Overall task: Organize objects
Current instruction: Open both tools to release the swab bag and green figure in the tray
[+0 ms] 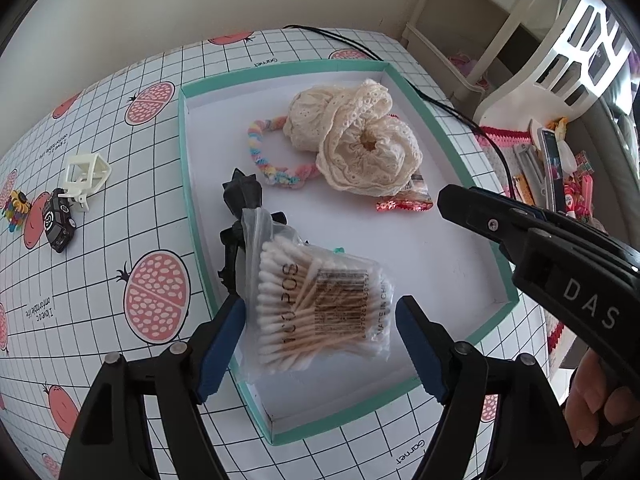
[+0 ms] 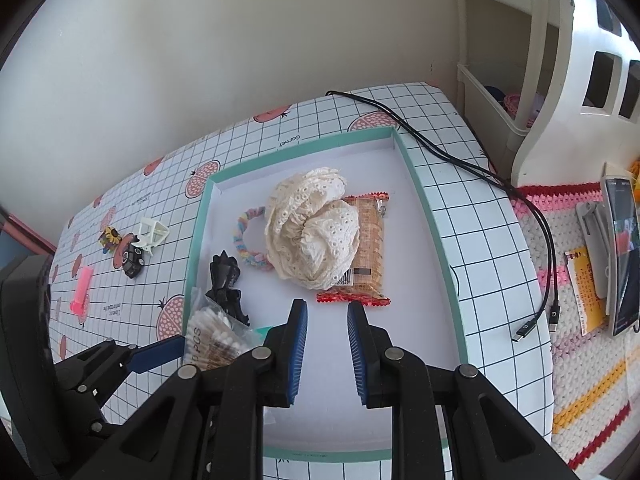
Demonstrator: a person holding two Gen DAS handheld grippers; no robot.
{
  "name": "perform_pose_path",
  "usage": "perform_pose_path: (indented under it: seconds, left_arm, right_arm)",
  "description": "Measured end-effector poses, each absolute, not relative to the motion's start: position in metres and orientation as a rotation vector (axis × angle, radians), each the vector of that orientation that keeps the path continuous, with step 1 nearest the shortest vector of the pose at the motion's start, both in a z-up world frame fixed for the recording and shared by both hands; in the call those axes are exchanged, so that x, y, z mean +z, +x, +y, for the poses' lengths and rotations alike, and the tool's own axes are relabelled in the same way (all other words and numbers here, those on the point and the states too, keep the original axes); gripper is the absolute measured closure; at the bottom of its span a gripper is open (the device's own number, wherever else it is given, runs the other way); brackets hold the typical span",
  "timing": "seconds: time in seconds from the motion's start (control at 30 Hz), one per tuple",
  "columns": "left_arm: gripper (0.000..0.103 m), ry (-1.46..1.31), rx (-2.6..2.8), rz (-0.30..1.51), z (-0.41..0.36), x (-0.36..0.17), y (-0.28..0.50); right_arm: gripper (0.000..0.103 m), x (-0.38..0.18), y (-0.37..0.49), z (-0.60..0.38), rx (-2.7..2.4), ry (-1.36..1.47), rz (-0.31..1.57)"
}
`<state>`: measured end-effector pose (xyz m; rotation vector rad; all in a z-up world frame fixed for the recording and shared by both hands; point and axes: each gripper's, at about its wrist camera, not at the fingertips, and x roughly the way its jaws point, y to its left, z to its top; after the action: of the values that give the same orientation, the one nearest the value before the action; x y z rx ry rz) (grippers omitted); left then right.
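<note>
Cotton swab bag [image 1: 320,312] lies between left tool's [image 1: 320,344] open fingers.

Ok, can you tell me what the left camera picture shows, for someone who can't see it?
The open left hand-held gripper frames a bag of cotton swabs lying in a teal-edged tray. Farther in lie cream lace fabric, a rainbow hair tie and a snack packet.

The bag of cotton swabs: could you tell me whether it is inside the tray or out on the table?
Inside. The bag of cotton swabs lies on the white floor of the tray, between the left gripper's open, untouching fingers.
</note>
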<state>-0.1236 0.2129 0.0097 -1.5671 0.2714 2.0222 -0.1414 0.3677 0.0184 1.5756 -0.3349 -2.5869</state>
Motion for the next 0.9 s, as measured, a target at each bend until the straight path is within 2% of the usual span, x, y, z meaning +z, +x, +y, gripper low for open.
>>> perform_pose_path:
  seconds: [0.07, 0.1, 0.6, 0.9]
  left_arm:
    - [0.011, -1.558, 2.019, 0.254, 0.213, 0.011, -0.124]
    - [0.01, -1.553, 2.017, 0.248, 0.214, 0.012, -0.125]
    - [0.009, -1.555, 2.088, 0.293, 0.186, 0.024, -0.13]
    - [0.009, -1.543, 2.31, 0.199, 0.149, 0.037, -0.15]
  right_arm:
    - [0.081, 0.018, -0.141, 0.367, -2.586, 1.577, -0.333]
    - [0.081, 0.018, -0.142, 0.367, -2.586, 1.577, -0.333]
    - [0.081, 0.016, -0.143, 0.371, -2.593, 1.586, -0.348]
    - [0.079, 0.013, -0.143, 0.358, -2.568, 1.598, -0.284]
